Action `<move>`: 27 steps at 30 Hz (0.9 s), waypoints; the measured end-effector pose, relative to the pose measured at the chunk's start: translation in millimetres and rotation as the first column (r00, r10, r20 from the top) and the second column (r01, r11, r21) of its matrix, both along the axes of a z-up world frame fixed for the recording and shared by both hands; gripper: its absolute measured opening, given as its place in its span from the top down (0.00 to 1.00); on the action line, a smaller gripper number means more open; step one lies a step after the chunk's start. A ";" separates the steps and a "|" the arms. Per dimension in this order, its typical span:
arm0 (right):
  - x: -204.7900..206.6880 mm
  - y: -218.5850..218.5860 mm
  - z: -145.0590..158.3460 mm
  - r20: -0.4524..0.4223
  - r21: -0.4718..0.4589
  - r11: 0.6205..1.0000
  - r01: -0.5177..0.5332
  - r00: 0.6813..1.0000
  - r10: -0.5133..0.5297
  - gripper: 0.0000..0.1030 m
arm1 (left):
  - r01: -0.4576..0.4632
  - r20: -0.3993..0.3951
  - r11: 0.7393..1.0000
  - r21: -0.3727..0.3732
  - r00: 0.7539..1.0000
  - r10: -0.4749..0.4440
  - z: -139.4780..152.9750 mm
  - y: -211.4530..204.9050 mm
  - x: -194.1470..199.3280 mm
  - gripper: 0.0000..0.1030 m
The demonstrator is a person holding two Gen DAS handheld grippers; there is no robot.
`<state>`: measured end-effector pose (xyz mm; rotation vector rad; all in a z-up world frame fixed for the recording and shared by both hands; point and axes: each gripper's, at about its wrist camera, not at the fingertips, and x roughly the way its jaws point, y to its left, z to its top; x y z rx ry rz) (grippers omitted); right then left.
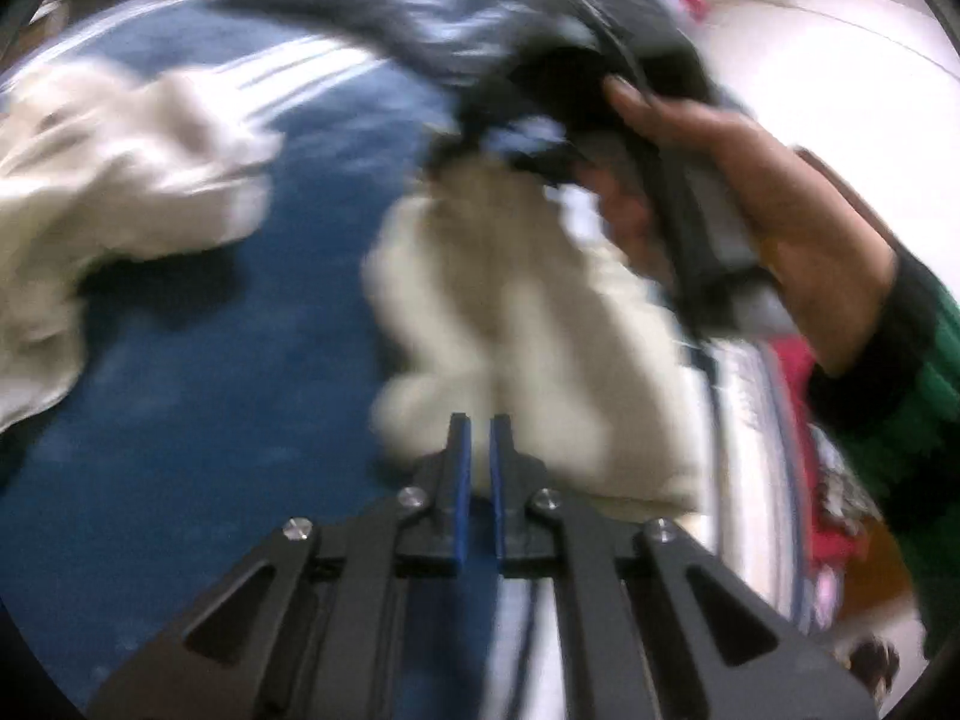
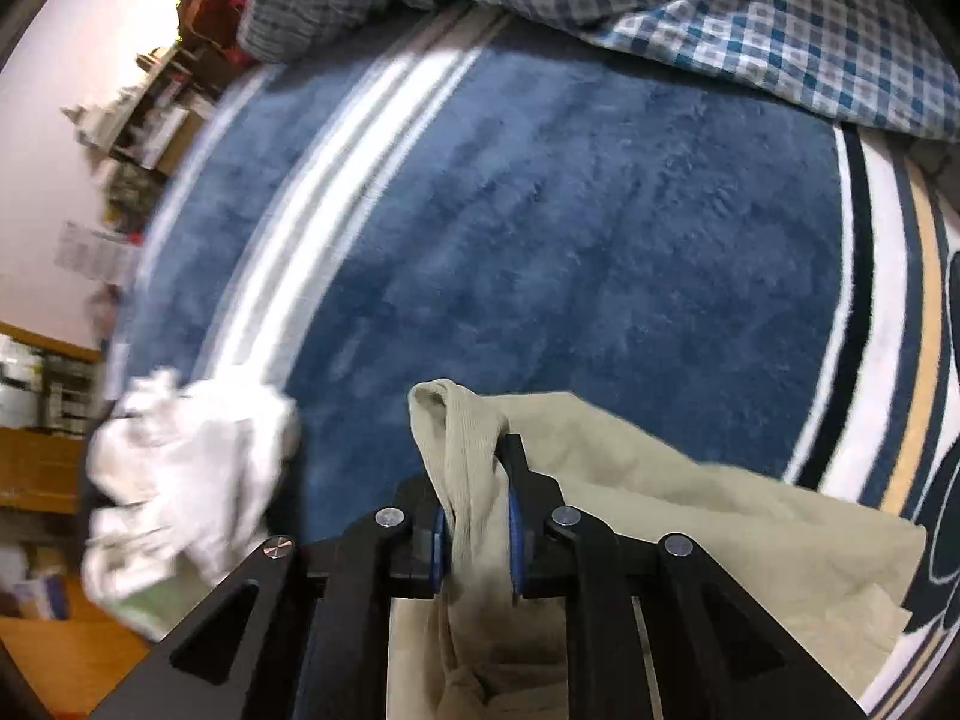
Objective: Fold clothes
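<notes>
Blankets come first: a blue striped blanket (image 2: 540, 228) spreads across both views as the work surface, with a checked quilt (image 2: 690, 18) bunched along its edge at twelve to two o'clock in the right wrist view. A beige garment (image 2: 690, 516) lies crumpled at five o'clock there, a fold of it clamped in the right gripper (image 2: 477, 510). A white garment (image 2: 180, 468) sits in a loose heap at eight o'clock. In the blurred left wrist view, the left gripper (image 1: 478, 450) shows only a narrow gap between its fingers and holds nothing I can make out. Judging by this, neither garment is folded flat, so most of the folding remains.
</notes>
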<state>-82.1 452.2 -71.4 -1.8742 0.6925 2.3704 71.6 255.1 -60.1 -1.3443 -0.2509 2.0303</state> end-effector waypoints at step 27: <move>120.1 97.2 -4.6 -0.028 0.081 0.993 0.083 0.996 -0.082 0.99 | 0.123 -0.081 0.978 -0.166 0.987 -0.138 -25.2 51.9 4.4 0.96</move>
